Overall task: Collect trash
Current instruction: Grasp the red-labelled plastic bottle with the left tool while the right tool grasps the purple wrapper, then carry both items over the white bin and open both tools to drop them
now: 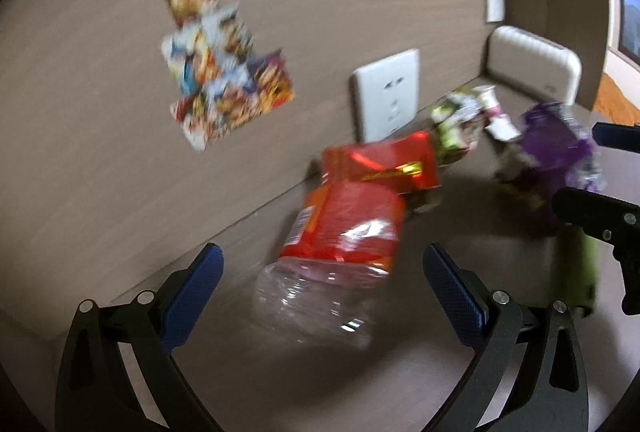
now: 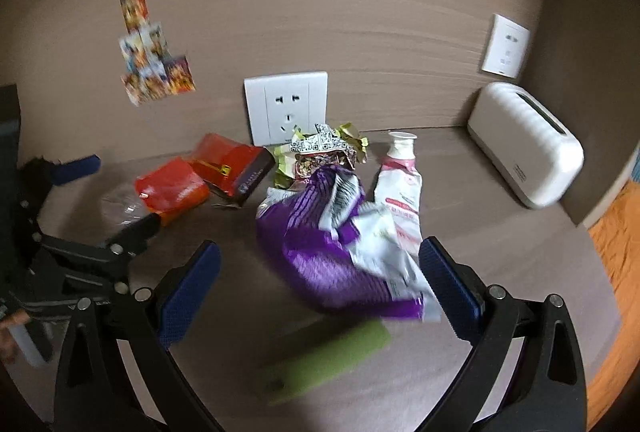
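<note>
Trash lies on a brown desk against the wall. A crushed clear plastic bottle with an orange-red label [image 1: 340, 236] lies between the open fingers of my left gripper [image 1: 320, 296], untouched. Behind it lie a red box [image 1: 384, 162] and a green-white wrapper [image 1: 456, 124]. My right gripper [image 2: 316, 288] is open around a crumpled purple and white bag [image 2: 332, 244], not closed on it. A green tube-like thing [image 2: 328, 364] lies in front of the bag. A white-pink squeezed tube [image 2: 400, 180] lies behind the bag. The bottle [image 2: 160, 192] and red box [image 2: 232, 168] show at left.
A white tissue box [image 2: 528, 144] stands at the desk's back right corner. Wall sockets [image 2: 286, 108] and a strip of colourful stickers [image 2: 152, 48] are on the wall. My left gripper [image 2: 72, 192] shows at the left in the right wrist view. An orange surface [image 2: 616, 252] lies beyond the desk's right edge.
</note>
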